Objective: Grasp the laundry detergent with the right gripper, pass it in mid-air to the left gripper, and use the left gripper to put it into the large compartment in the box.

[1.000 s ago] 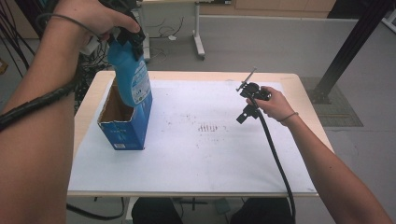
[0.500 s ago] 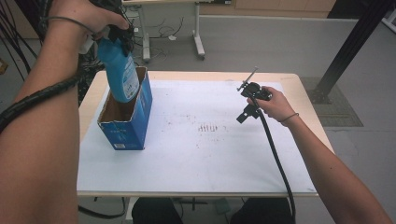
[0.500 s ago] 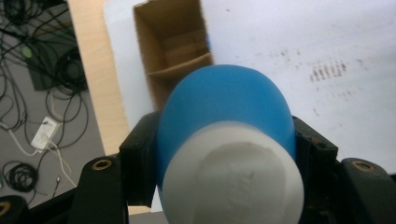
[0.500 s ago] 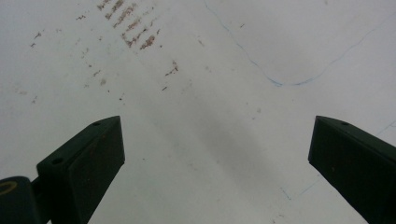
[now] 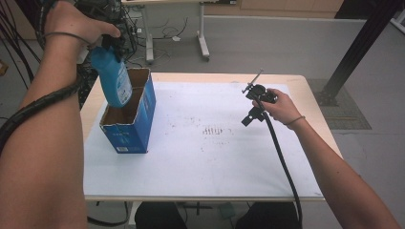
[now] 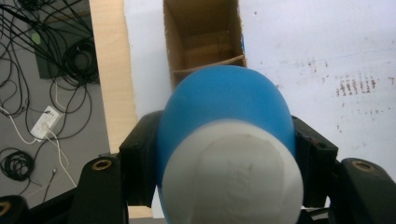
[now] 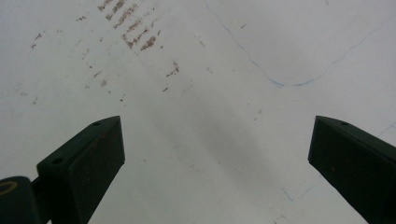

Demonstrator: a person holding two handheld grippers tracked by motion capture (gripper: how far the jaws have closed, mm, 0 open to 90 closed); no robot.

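Left gripper (image 6: pixel 219 154) is clamped on a blue bottle (image 5: pixel 112 78) with a white cap (image 6: pixel 232 175); both black jaws press the bottle's sides just below the cap. In the high view the bottle hangs tilted, its lower end inside the far end of an open blue cardboard box (image 5: pixel 129 126), near the box's far rim. Whether the bottle touches the box floor cannot be told.

The box stands upright at the left of the table (image 5: pixel 305 102), on a white sheet (image 5: pixel 205 162) covering most of the tabletop. In the left gripper view a cardboard divider (image 6: pixel 210 65) crosses the box interior just beyond the bottle's shoulder.

Right gripper (image 7: pixel 217 163): jaws wide apart, nothing between them, over bare sheet. In the high view it sits at the right side of the table, well apart from the box, cable (image 5: pixel 282 162) trailing toward the near edge.

Brown smudge marks (image 5: pixel 212 130) lie mid-sheet between box and right gripper. Loose cables (image 6: pixel 42 93) lie on the floor to the table's left.
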